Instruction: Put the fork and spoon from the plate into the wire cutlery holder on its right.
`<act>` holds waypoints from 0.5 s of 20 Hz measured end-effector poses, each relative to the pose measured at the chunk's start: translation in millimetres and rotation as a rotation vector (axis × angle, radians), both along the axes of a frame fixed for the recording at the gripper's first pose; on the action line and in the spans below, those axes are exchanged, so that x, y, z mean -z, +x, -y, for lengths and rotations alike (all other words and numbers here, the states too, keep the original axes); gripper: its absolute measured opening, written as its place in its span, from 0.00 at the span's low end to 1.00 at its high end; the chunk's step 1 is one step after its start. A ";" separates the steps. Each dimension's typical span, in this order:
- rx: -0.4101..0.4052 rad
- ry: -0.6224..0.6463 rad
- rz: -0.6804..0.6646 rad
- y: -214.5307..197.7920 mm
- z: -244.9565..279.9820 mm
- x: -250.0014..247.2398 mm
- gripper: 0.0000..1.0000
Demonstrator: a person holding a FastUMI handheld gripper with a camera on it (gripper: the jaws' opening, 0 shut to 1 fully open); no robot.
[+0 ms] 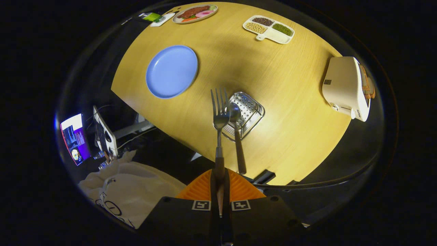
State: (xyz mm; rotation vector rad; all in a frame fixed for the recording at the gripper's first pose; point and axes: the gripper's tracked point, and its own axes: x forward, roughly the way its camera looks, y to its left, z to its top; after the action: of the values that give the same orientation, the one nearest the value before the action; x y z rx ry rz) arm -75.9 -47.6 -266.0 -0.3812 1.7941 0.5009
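I look down on the wooden table (290, 102) from high above. My gripper (219, 176) is shut on the dark handle of a metal fork (221, 116), whose tines point away from me. The fork hangs in the air over the left rim of the wire cutlery holder (251, 112). A spoon (237, 136) stands in the holder, bowl down inside it and dark handle leaning up toward me, just right of the fork. The blue plate (171, 71) lies bare on the table to the left of the holder.
At the table's far side sit a divided dish of beans (269, 29), a plate of food (194, 13) and a small green-and-white item (155, 17). A white appliance (346, 89) stands at the right edge. Off the table's near-left edge are a lit screen (73, 138) and a white bag (126, 191).
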 end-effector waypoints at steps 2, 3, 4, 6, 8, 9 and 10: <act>-0.017 -0.039 -0.047 3.1 16.6 6.4 0.07; -0.017 -0.048 -0.067 5.5 20.8 9.9 0.07; -0.014 -0.050 -0.079 8.8 22.8 13.5 0.07; -0.012 -0.043 -0.103 13.1 22.3 18.5 0.07; -0.018 -0.038 -0.126 16.0 20.7 25.0 0.07; -0.027 -0.040 -0.137 16.3 21.7 26.0 0.09; -0.035 -0.044 -0.146 15.8 22.9 27.9 0.09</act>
State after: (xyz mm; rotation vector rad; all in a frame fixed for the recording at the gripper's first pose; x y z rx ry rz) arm -60.1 -70.4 -293.9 -0.4164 1.9449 0.5262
